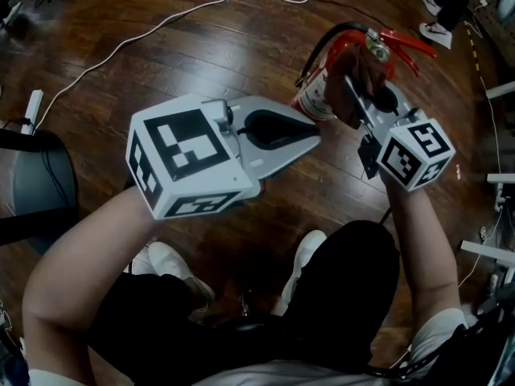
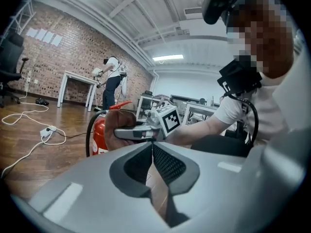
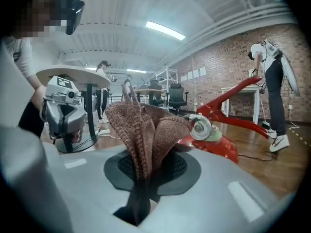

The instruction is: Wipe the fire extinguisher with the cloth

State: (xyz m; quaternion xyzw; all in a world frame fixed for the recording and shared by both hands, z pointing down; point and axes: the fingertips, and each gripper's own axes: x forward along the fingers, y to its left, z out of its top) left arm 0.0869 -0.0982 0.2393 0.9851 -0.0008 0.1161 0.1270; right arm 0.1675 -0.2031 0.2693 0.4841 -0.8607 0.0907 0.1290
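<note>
A red fire extinguisher [image 1: 315, 95] stands on the wooden floor, its black hose and red handle [image 1: 405, 43] at the top. My right gripper [image 1: 352, 87] is shut on a brown knitted cloth [image 1: 360, 69], which it holds against the extinguisher's head. In the right gripper view the cloth [image 3: 146, 127] bunches up from the shut jaws [image 3: 142, 174], beside the pressure gauge [image 3: 200, 128] and the red body [image 3: 221, 147]. My left gripper [image 1: 312, 137] is shut with nothing in it, its tips just left of the cylinder. From the left gripper [image 2: 152, 147], the extinguisher [image 2: 98, 135] and the cloth [image 2: 119, 126] lie straight ahead.
A white cable [image 1: 161, 24] snakes across the floor at the upper left. A black chair [image 1: 32, 187] stands at the left edge. My shoes [image 1: 173, 265] are below the grippers. White table legs [image 1: 499, 92] and another person's shoe [image 1: 435, 33] are at the right.
</note>
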